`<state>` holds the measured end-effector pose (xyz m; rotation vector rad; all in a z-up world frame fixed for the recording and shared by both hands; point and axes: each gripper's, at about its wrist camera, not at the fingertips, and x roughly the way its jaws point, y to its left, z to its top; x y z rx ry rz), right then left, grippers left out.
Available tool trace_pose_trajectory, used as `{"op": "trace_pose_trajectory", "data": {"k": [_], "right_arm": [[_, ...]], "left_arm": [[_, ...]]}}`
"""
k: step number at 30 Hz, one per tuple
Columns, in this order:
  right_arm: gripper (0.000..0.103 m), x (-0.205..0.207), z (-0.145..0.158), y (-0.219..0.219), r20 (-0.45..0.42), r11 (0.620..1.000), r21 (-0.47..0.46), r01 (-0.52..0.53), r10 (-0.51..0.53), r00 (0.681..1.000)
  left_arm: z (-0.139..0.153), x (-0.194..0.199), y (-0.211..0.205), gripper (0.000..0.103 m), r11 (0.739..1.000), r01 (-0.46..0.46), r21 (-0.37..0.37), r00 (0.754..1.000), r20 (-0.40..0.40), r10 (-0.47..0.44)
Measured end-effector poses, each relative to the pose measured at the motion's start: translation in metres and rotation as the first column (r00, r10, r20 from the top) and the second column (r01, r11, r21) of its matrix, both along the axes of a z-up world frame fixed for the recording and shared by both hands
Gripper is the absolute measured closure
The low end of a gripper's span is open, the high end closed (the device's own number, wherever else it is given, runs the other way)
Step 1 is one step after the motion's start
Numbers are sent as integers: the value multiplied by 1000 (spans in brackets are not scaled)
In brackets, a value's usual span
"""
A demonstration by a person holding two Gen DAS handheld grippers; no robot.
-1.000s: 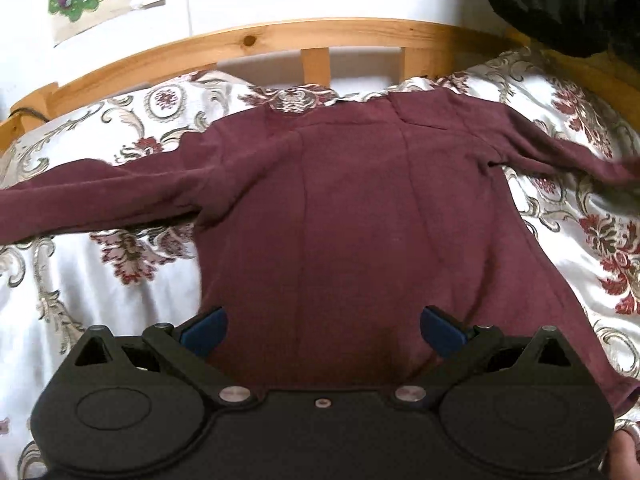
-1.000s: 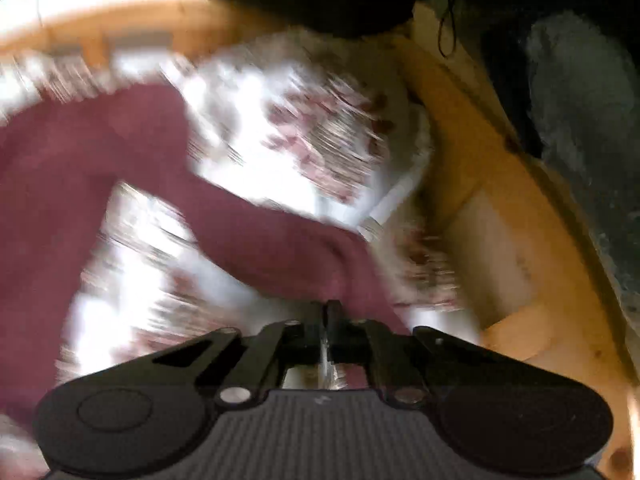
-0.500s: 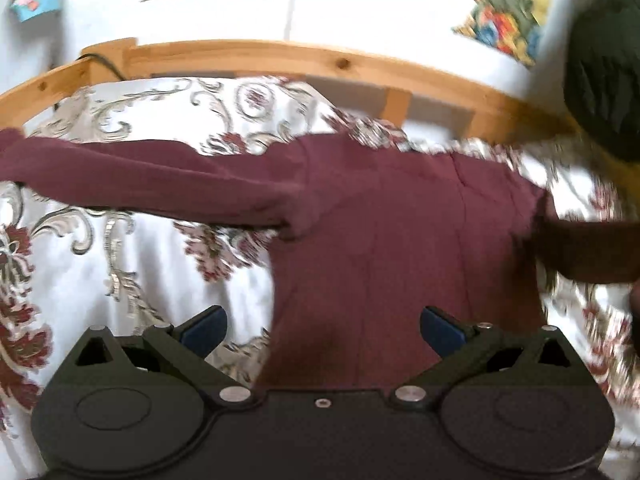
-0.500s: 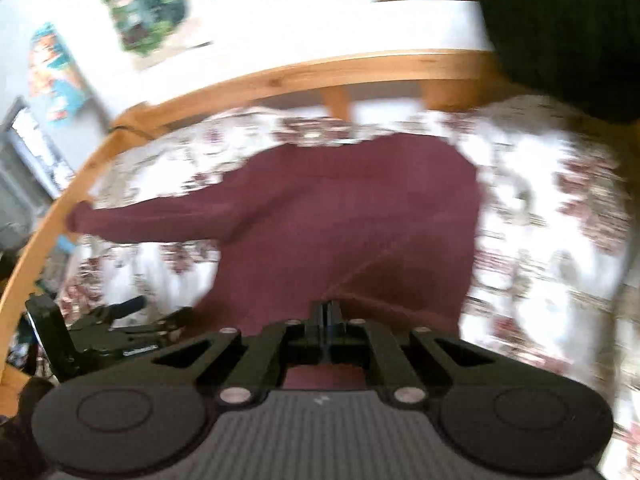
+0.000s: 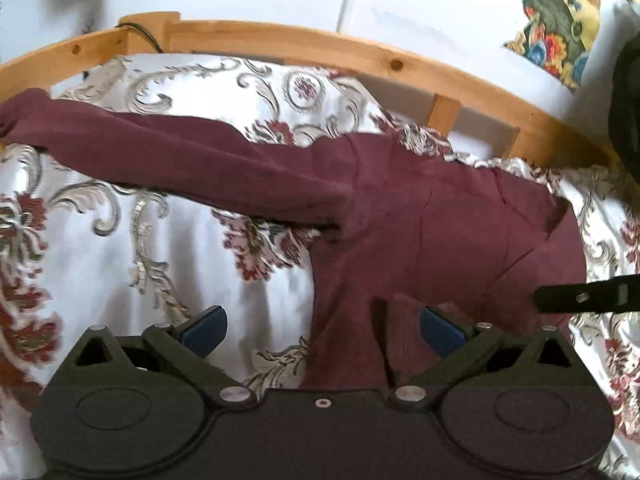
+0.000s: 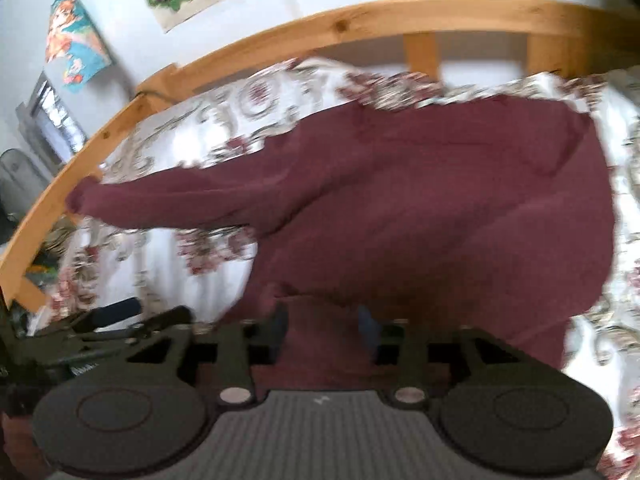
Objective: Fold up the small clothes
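I see a maroon long-sleeve top [image 5: 432,216] lying flat on the floral bedspread [image 5: 120,264], collar end toward the wooden bed rail [image 5: 304,46]. One sleeve [image 5: 168,160] stretches straight out to the left, its cuff reaching almost to the rail corner. On the other side the cloth looks folded in over the body, with a diagonal crease near the right shoulder; in my right wrist view that side of the top [image 6: 440,208] ends in a straight edge against the bedspread [image 6: 624,320]. My left gripper [image 5: 322,326] is spread wide, nothing between its blue pads [image 5: 204,326]; the left pad sits over bare bedspread, the right pad over the hem area of the top, and a narrow strip of cloth runs down just inside it. My right gripper [image 6: 322,330] is parted too, fingers hovering over the lower edge of the top, cloth visible in the gap; the frame is blurred, so I can't tell if the tips touch the fabric. The right gripper also shows as a dark bar at the right edge of the left view. Colourful pictures [image 6: 76,40] hang on the white wall [image 5: 420,8] behind the rail.
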<state>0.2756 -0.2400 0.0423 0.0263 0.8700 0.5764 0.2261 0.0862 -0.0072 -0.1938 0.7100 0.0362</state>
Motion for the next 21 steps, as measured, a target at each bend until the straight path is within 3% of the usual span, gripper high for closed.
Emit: {"op": "trace_pose_trajectory", "data": {"k": [3,8,12,14,16,19,21], "right_arm": [[46,3,-6,-32,125,991,-95,95,-83,989],[41,26,-28,-84,328,924,-226,309,-226,917],[41,64,-47,-123,314,908,-166,385,-322,893],[40,81,-52,-141,291,912,-72,403,-368,883],[40,95,-55,-152,250,922,25,387,-381,890],[40,112,-62,-159,184,920,116,374,-390,902],[52,117,-65,-162,158,915,137,379,-397,904]], "left_arm": [[-11,12,-10,1,1000,17,18,1000,9,-17],[-26,39,-34,1,995,90,37,994,63,-93],[-35,50,-48,1,963,264,50,957,109,-268],[-38,51,-53,2,942,327,76,936,108,-334],[-43,54,-54,11,932,356,69,928,92,-361],[-48,61,-46,29,935,356,-7,933,52,-355],[-51,63,-38,36,932,353,-87,936,49,-350]]}}
